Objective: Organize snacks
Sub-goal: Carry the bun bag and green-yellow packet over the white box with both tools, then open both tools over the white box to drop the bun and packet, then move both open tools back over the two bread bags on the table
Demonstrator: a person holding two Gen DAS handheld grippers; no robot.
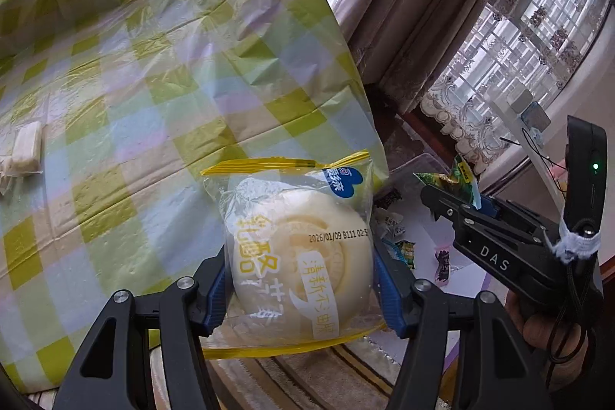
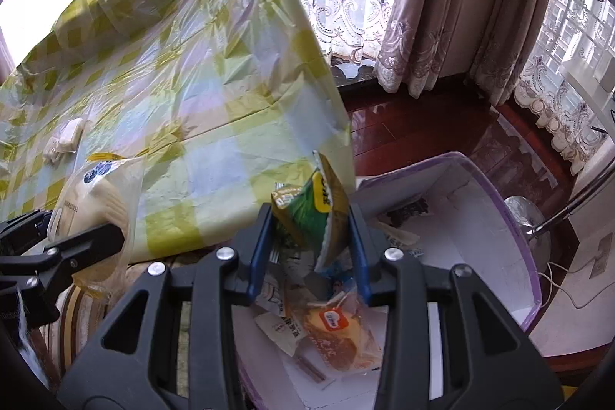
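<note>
My left gripper (image 1: 300, 279) is shut on a round pale bun in a clear wrapper with yellow edges (image 1: 300, 244), held off the table's edge; the same bun (image 2: 96, 202) shows at the left of the right wrist view. My right gripper (image 2: 311, 229) is shut on a small green and yellow snack packet (image 2: 311, 206) above a white box with a purple rim (image 2: 480, 218). That box holds several wrapped snacks, among them an orange-labelled bun (image 2: 338, 329). In the left wrist view the right gripper (image 1: 453, 195) sits at the right with the packet (image 1: 457, 179).
A table under a yellow, blue and white checked plastic cloth (image 1: 153, 83) fills the left. A small white packet (image 1: 27, 148) lies on it. Dark red wooden floor (image 2: 423, 125), curtains (image 2: 461, 6) and a metal stand base (image 2: 526, 214) lie to the right. A striped rug (image 1: 307, 375) is below.
</note>
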